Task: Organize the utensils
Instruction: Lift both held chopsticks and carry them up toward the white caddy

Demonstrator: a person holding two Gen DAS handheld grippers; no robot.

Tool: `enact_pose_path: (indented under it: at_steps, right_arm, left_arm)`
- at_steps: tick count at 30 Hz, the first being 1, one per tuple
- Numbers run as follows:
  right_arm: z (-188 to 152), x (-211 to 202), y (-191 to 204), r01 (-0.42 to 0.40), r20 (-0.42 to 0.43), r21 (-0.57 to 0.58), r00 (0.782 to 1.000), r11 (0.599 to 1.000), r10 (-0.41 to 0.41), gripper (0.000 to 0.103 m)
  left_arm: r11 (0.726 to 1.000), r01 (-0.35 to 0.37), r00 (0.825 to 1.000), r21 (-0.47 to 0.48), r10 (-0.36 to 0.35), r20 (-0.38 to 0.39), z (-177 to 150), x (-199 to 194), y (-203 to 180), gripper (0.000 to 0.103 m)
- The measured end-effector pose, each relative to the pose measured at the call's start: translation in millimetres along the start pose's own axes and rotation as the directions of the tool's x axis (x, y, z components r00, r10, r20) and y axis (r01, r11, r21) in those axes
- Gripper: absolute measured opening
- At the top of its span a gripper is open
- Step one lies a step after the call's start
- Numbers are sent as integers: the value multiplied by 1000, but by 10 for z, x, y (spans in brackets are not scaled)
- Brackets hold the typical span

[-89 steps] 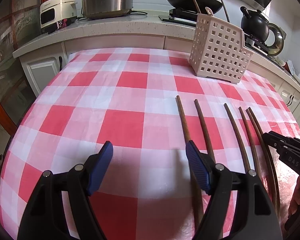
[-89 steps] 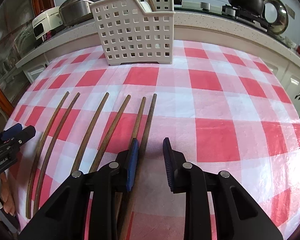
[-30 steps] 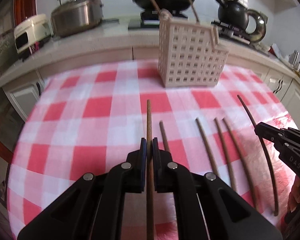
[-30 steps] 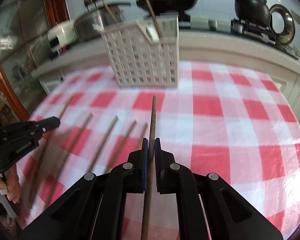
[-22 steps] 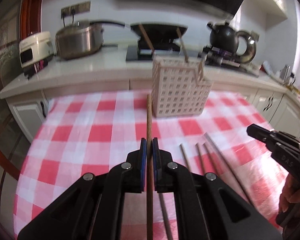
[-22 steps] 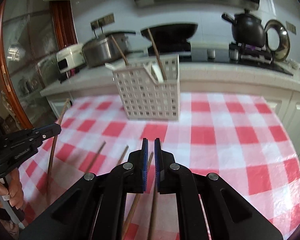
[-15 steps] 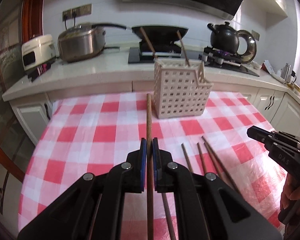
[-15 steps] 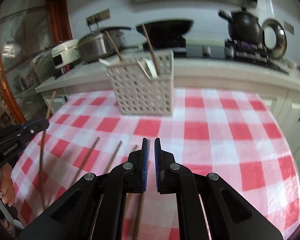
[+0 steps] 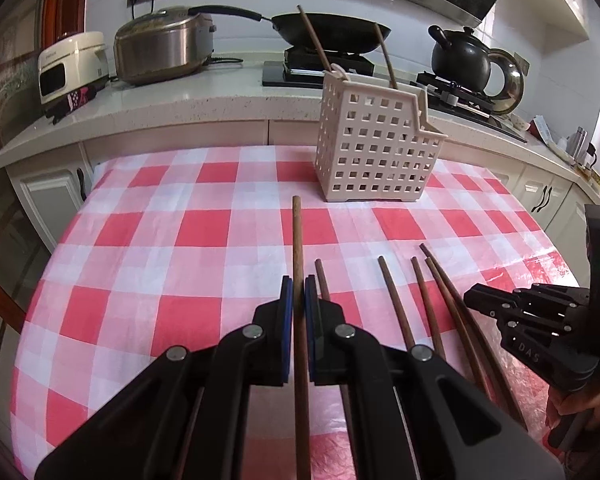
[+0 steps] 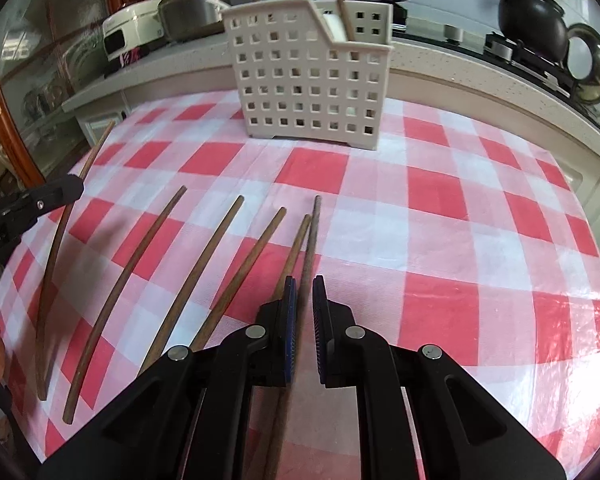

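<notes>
Left gripper (image 9: 299, 292): jaws clamped on one chopstick (image 9: 298, 248), raised off the checked tablecloth (image 9: 204, 232); its near end is cut off by the frame. Right gripper (image 10: 305, 300): jaws have just been opening, now a narrow gap; a second chopstick (image 10: 313, 232) runs between the pads, contact unclear. Loose chopsticks (image 10: 216, 264) lie beside it. White basket (image 10: 312, 76) stands well beyond; its contents are mostly hidden.

Matt brown wooden chopsticks (image 10: 204, 276), perforated cream plastic basket (image 9: 374, 152) looking smooth, checked tabletop cloth (image 10: 480, 280) shining glossy and wrinkled, brushed-metal cooker (image 9: 162, 50) gleaming, black pot (image 9: 460, 58) glazed.
</notes>
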State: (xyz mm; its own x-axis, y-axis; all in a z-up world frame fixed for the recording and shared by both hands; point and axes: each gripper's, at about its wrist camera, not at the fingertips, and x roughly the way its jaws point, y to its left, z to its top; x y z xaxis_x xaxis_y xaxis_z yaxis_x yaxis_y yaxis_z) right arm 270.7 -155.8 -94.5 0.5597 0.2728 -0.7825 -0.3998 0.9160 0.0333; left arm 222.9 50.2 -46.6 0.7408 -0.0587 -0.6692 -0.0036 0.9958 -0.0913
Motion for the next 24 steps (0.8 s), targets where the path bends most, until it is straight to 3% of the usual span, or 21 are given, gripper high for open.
enact_pose_path:
  at_steps: [11,15,20,24]
  right_arm:
    - [205,233,139,53,-104,-87,993,995,-62,10]
    - [182,222,121,40,-95,-82,994,996,-48,9]
    - [131,9,9,-10,34,-20,999,1000,11,7]
    - [180,-289,-51,-26,158,2,987,1000,26,7]
  left_arm:
    - [1000,23,1000,-11,-23,-13,-25,63,37,6]
    - [999,28,999,-16,-28,-17,-39,63,47,6]
    - [1000,25,999,-17,-25,-20,-46,50,35,6]
    - [1000,20,1000,-5,-20,16,19,-94,-31,6]
